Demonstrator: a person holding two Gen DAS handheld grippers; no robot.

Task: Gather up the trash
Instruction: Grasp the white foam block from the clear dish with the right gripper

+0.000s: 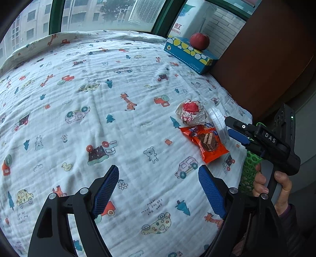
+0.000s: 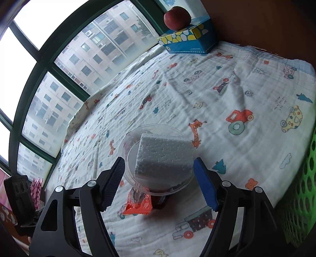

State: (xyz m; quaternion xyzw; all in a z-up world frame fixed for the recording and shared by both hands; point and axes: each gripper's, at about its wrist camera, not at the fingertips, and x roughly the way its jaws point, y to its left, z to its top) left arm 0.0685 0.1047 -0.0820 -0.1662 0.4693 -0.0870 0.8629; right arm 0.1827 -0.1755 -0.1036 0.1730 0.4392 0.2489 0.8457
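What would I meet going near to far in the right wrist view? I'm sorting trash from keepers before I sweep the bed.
Orange crinkled snack wrapper → clear round plastic lid with a white styrofoam block → blue patterned tissue box → red apple on top of that box.

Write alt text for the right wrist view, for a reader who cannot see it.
The open right gripper hovers over a clear plastic lid with a white foam block in it, resting on an orange snack wrapper. They lie on a cartoon-print blanket; a green basket stands at right, and an apple sits on a tissue box by the window.
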